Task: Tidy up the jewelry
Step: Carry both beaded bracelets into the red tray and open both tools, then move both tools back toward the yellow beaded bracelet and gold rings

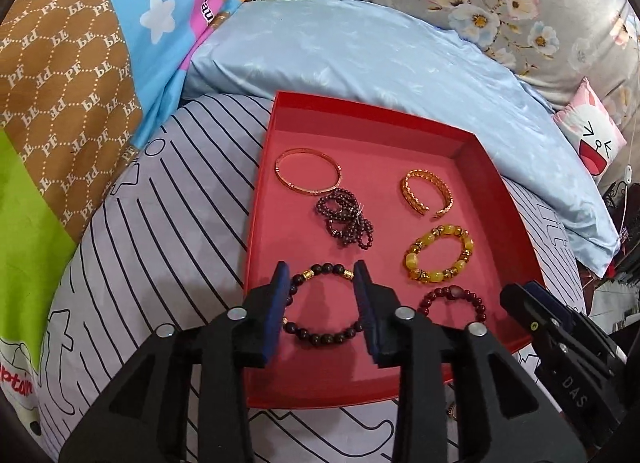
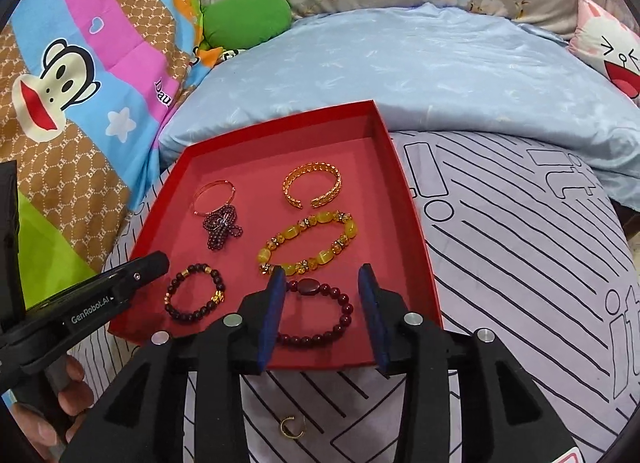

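Note:
A red tray [image 1: 476,151] [image 2: 416,223] lies on the striped bedsheet and holds several bracelets. My left gripper [image 1: 322,271] is open above a dark bead bracelet with gold beads [image 1: 320,337] [image 2: 195,293]. My right gripper [image 2: 322,273] is open above a dark red bead bracelet [image 2: 320,313] [image 1: 452,299]. Also in the tray are a yellow bead bracelet [image 1: 438,253] [image 2: 306,241], a gold cuff [image 1: 426,193] [image 2: 312,185], a thin gold bangle [image 1: 308,172] [image 2: 214,195] and a garnet bead strand [image 1: 346,217] [image 2: 222,227]. A small gold ring [image 2: 289,428] lies on the sheet under my right gripper.
A light blue pillow [image 1: 360,59] [image 2: 440,63] lies behind the tray. A colourful cartoon blanket [image 1: 80,63] [image 2: 80,63] is at the left, with a green cushion [image 2: 248,15]. A pink cat cushion [image 1: 592,135] is at the right.

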The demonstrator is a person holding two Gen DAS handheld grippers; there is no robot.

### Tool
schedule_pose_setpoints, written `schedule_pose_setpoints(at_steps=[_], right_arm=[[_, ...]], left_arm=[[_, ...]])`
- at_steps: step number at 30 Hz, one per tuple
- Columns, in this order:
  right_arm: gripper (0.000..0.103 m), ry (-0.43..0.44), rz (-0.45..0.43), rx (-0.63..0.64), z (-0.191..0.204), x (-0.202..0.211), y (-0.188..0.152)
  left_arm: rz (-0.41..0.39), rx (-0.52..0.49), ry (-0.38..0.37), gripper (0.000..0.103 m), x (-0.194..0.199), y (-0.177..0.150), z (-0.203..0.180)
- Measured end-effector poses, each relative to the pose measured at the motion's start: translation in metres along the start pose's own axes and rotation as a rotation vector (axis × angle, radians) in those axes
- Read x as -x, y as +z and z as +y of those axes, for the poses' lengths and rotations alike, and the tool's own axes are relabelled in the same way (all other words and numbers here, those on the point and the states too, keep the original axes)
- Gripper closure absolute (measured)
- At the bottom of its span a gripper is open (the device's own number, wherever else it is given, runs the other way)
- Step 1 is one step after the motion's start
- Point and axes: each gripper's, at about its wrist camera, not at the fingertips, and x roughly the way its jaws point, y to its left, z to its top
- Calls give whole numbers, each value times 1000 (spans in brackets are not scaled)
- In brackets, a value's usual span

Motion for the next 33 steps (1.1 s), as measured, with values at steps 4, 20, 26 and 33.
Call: schedule_pose_setpoints(at_steps=[4, 20, 26, 33], right_arm=[[63, 8, -6, -1, 2, 7, -3], [62, 14, -38, 8, 7, 47, -22], [60, 4, -56, 27, 7, 66, -32], [60, 9, -49, 27, 3, 84, -55]], left_arm=[[-5, -10, 9, 66, 5, -4, -3], [-64, -107, 77, 65, 44, -22, -30], [-86, -131, 102, 62, 64, -36, -31], [-79, -138, 115, 61, 82, -56, -23]])
